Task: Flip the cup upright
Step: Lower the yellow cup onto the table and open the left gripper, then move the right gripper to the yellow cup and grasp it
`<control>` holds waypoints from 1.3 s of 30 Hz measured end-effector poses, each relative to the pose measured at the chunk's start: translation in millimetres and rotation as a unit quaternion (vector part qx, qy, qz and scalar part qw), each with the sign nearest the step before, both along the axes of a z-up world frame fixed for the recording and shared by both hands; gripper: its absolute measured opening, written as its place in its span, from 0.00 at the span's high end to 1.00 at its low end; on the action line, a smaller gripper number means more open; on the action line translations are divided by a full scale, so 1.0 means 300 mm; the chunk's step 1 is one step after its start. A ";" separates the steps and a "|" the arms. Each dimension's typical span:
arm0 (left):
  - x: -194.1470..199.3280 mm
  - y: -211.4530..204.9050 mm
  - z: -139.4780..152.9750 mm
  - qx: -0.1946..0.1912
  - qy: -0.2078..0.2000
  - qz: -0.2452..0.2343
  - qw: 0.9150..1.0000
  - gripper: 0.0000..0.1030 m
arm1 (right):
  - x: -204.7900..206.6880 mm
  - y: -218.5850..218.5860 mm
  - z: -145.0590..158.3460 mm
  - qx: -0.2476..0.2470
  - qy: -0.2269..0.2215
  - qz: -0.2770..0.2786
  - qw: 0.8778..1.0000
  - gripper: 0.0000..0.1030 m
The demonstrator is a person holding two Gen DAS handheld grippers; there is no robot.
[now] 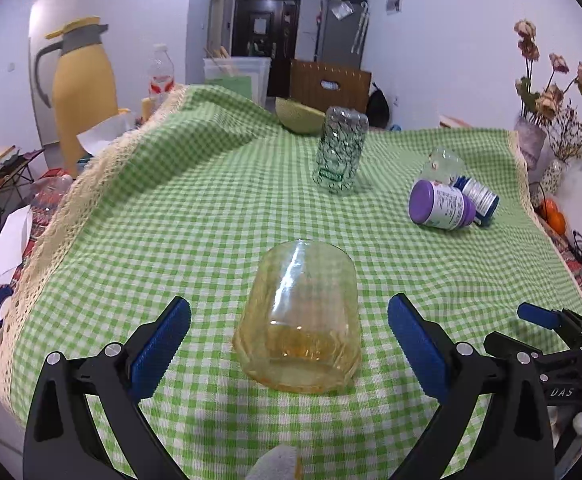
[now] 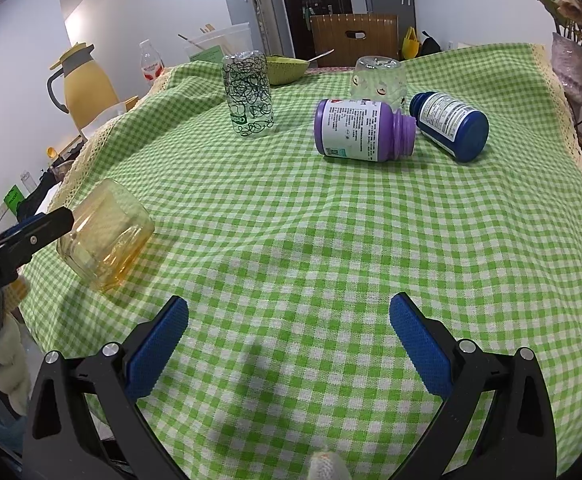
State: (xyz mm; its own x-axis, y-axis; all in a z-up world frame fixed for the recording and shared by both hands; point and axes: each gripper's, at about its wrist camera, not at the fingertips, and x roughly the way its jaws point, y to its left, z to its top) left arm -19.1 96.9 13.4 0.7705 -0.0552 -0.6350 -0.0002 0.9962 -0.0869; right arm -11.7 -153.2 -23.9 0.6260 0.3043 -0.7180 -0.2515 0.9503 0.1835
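Yellow cup (image 1: 301,320) inverted on cloth (image 1: 195,208); left gripper (image 1: 289,340) wide open, straddling it, empty; right gripper (image 2: 289,340) likewise open, empty; smooth, rigid, probably slippery; grasp mid-wall.

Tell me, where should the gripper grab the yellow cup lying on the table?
Probably around its middle, across the smooth round wall. The yellow cup lies on its side on the green checked cloth, thick base toward the left gripper, whose open fingers already stand on either side of it. Coming straight forward from the base end and closing on the two side walls looks best.
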 end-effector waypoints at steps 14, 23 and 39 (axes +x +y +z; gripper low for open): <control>-0.130 0.012 0.012 0.002 -0.091 0.016 0.996 0.07 | -0.040 0.062 0.020 0.001 -0.011 0.008 1.000 0.06; -0.152 0.094 0.012 -0.002 -0.115 0.035 0.993 0.07 | -0.027 0.177 0.060 -0.017 -0.022 0.033 0.999 0.06; -0.142 0.295 -0.021 -0.001 -0.110 0.056 0.992 0.07 | 0.020 0.426 0.118 -0.020 -0.029 0.062 0.997 0.06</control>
